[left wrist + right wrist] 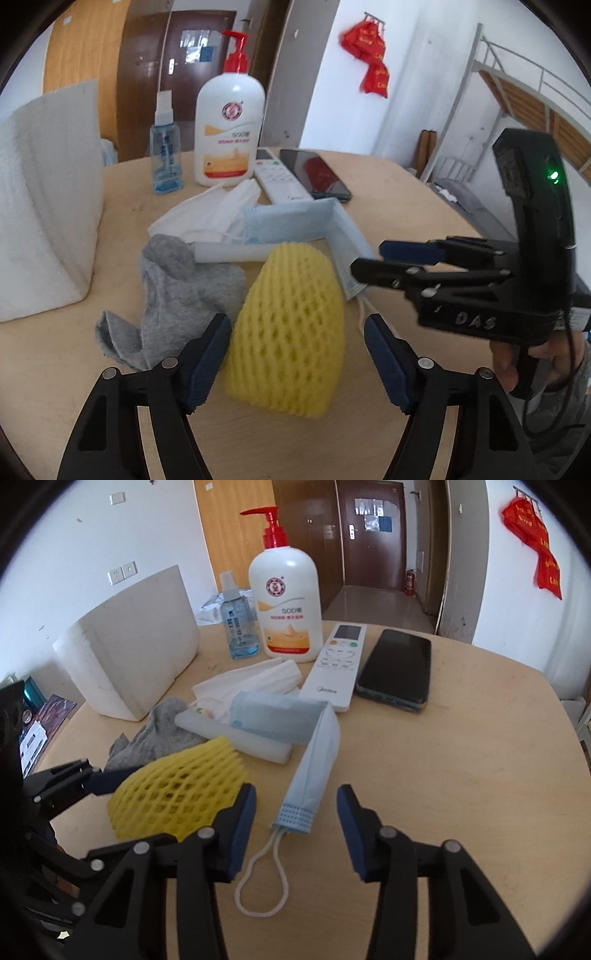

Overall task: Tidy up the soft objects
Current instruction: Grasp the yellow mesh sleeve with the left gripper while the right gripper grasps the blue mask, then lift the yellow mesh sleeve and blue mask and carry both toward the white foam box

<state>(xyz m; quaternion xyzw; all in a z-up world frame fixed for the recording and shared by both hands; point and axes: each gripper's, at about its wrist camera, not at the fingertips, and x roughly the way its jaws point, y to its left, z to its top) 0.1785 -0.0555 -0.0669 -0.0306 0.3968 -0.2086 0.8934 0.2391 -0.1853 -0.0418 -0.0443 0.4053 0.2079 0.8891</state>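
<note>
Nothing looks sorted yet: the table (461,746) carries one loose pile. Largest, a white foam block (133,646) stands far left. Nearer lie a yellow foam net (288,332), grey sock (177,295) and blue mask (314,753). Left tongs (295,360) straddle the net, pads apart and not pressing. Right tongs (295,834) stand apart over the mask's end and ear loop (264,878). Every item remains to place.

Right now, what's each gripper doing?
Left gripper: open, straddling the yellow foam net.
Right gripper: open, over the blue mask, holding nothing.
</note>
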